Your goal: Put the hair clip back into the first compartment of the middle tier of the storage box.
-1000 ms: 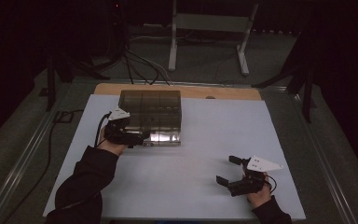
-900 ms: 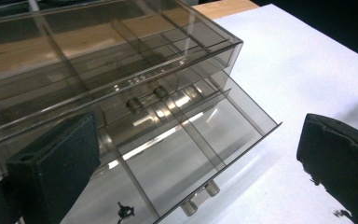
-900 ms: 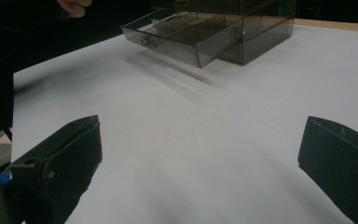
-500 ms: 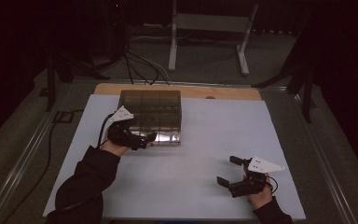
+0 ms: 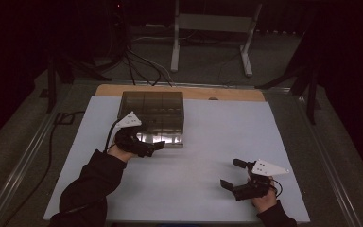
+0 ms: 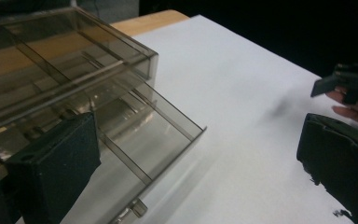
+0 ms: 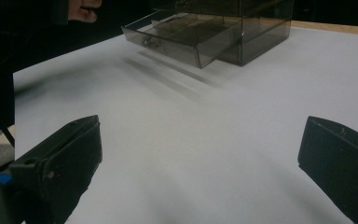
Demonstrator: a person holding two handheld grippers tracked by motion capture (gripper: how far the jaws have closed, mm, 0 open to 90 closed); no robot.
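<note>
- I see the smoky clear drawer box point(image 5: 153, 113) standing at the far left part of the white table sheet point(image 5: 217, 142), close to the wooden strip point(image 5: 227, 93) along the far edge.
- Its lowest drawer point(image 6: 154, 135) is pulled partway out toward me; in the right gripper view the drawer point(image 7: 182, 39) juts well past the box front, with a small knob point(image 7: 148, 42) on its face.
- The drawer has thin dividers inside; I can make out nothing lying in the compartments.
- My left gripper point(image 5: 146, 147) sits at the front of that drawer, jaws spread wide. In the left gripper view one jaw overlaps the drawer's near corner and the other stands far off over bare sheet, so it grips nothing.
- I cannot tell whether that near jaw touches the drawer wall.
- My right gripper point(image 5: 236, 176) is low over the sheet near the front right, well apart from the box, jaws wide with only white sheet between them.
- Beyond the table I see a dark floor with cables point(image 5: 137, 61) and a grey metal stand point(image 5: 212, 28).
</note>
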